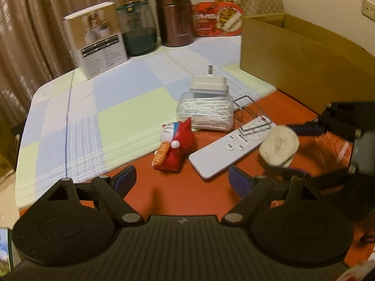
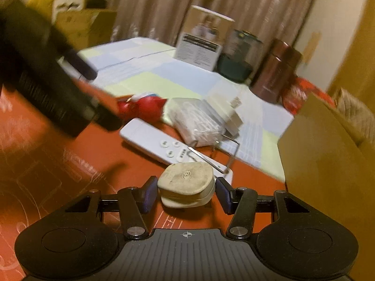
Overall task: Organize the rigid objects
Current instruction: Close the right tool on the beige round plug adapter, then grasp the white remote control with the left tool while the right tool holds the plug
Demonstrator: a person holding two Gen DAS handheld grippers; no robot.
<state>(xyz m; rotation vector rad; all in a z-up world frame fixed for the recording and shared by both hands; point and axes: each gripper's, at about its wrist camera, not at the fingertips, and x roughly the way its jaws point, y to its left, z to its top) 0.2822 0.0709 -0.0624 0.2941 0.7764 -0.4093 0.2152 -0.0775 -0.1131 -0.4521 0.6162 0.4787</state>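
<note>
My right gripper (image 2: 186,190) is shut on a worn cream plug adapter (image 2: 186,182) and holds it above the red table; the adapter also shows in the left wrist view (image 1: 279,146). My left gripper (image 1: 182,182) is open and empty, low over the red surface. Ahead of it lie a red and white cartoon figurine (image 1: 174,145), a white remote (image 1: 232,146), a clear box of white floss picks (image 1: 206,111), a white charger block (image 1: 208,84) and a wire clip (image 1: 248,107).
An open cardboard box (image 1: 293,53) stands at the right. At the back are a white product box (image 1: 98,39), a glass jar (image 1: 137,28), a brown canister (image 1: 174,16) and a red tin (image 1: 216,18). A checked cloth (image 1: 93,107) covers the table's left part.
</note>
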